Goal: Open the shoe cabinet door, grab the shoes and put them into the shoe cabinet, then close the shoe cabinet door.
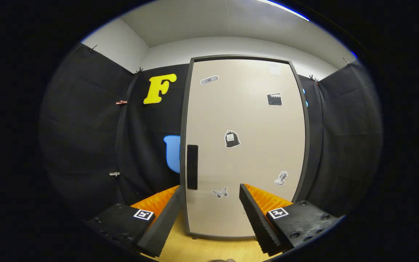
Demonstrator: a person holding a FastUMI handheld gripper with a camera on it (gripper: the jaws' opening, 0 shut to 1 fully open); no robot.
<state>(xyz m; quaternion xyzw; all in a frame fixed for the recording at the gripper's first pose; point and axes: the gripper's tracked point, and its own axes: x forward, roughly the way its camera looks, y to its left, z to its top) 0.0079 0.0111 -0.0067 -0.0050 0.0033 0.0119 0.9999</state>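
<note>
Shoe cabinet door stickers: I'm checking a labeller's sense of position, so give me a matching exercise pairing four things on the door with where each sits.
Things:
1. door handle
2. butterfly sticker
3. clapperboard sticker
4. bag sticker

Places:
A. near the middle of the shoe cabinet door
B. low down, just ahead of the open gripper, between its fingers
C. upper part, on the side away from the handle
D. upright dark strip along the door's edge, nearest the blue letter side

Pairs: 1-D, 2-B, 3-C, 4-A
</note>
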